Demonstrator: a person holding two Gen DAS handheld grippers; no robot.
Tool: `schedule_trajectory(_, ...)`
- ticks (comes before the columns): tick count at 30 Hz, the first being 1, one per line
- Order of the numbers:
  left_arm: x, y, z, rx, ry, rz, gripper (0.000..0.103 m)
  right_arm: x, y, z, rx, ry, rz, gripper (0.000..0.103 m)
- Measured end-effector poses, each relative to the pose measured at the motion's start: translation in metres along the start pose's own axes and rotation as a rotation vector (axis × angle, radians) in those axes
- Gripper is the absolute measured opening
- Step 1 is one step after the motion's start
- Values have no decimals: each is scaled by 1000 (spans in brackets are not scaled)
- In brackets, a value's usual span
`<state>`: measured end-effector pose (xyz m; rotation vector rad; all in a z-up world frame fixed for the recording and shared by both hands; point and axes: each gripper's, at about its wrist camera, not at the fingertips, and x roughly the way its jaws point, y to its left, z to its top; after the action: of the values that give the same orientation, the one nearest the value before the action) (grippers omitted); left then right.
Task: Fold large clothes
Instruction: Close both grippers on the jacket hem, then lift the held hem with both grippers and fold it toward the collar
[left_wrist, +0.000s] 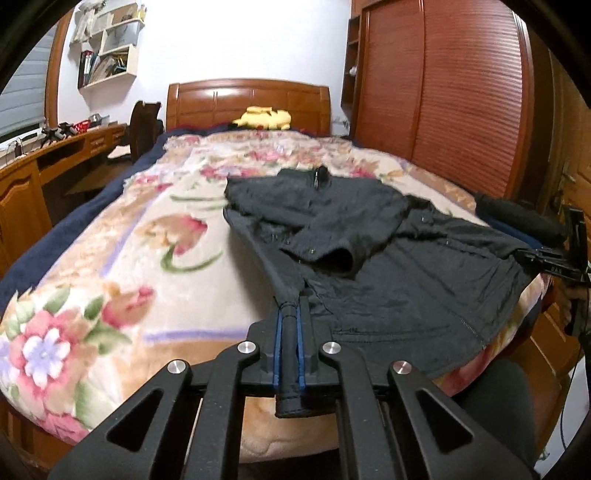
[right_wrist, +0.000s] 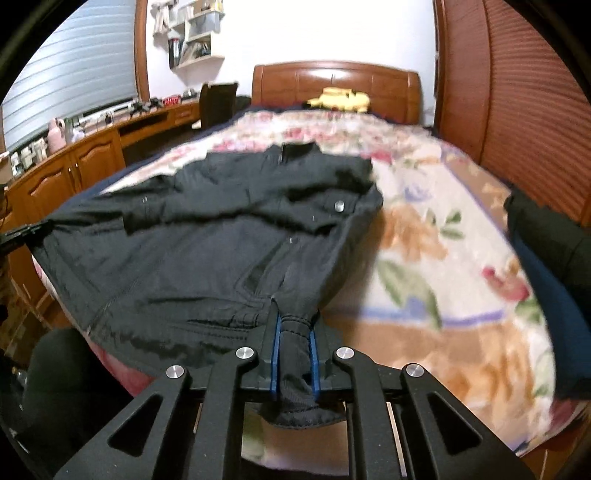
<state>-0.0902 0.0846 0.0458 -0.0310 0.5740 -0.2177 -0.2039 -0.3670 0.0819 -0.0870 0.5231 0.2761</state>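
the left gripper and right gripper each pinch the black jacket hem tight. lift both corners evenly, then lay them up by the collar on the bed.

Even, soft indoor light; glare on headboard; motion blur across bed; fisheye bending, dark corner vignetting.

Black gripper, blue pads, silver screws

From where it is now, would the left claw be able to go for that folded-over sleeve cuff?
Probably not yet: the left claw is shut on the black jacket hem corner. The sleeve cuff lies unobstructed ahead, but reaching it means releasing first.
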Motion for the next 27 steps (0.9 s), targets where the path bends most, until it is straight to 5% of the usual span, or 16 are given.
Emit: schedule_trajectory(27,-117,-10,64,46,-254,-22,6,-134,20,35,-128,-292,-7,10)
